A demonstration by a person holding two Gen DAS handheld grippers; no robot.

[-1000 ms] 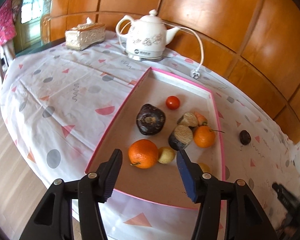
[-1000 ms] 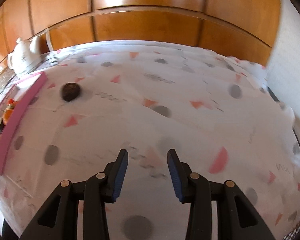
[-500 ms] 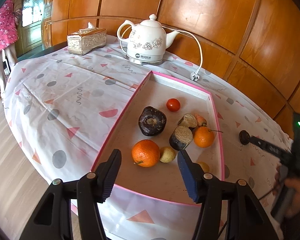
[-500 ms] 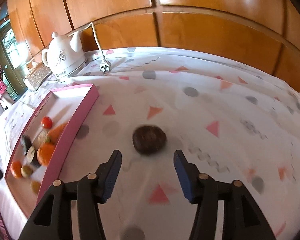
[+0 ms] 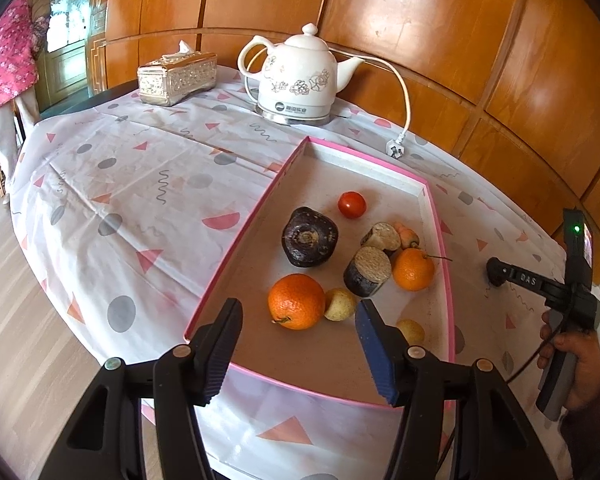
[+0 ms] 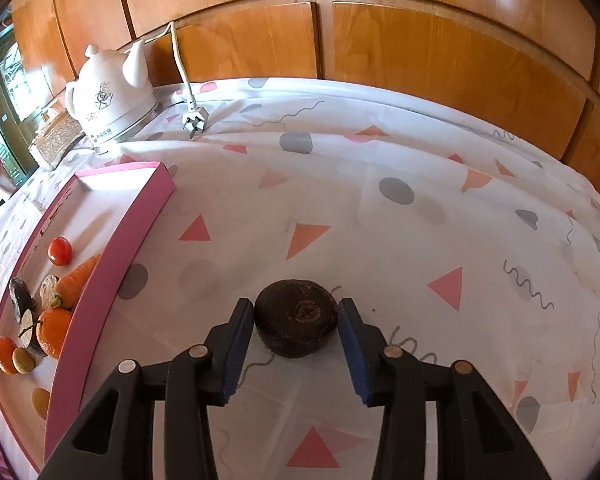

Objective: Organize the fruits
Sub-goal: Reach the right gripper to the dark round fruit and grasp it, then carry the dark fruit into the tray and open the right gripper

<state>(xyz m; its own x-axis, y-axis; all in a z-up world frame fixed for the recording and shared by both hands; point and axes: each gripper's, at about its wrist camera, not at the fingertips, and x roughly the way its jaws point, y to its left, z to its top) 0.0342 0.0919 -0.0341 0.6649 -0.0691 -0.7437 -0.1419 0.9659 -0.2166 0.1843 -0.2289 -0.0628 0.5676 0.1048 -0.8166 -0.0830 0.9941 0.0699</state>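
Dark, rough and round, a root [image 6: 296,322] is bracketed on the patterned tablecloth [image 6: 380,220] by the right gripper [image 6: 296,326], its ribbed pads spread beside it. The left gripper [image 5: 298,346] is held wide above the pink-rimmed tray [image 5: 444,248] of dimpled oranges [image 5: 296,301].

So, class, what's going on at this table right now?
A person is sorting produce into a pink tray with two handheld grippers. The right gripper brackets a dark round fruit lying on the tablecloth outside the tray; whether the pads press it is unclear. The left gripper hovers open over the tray's near end, above a large orange.
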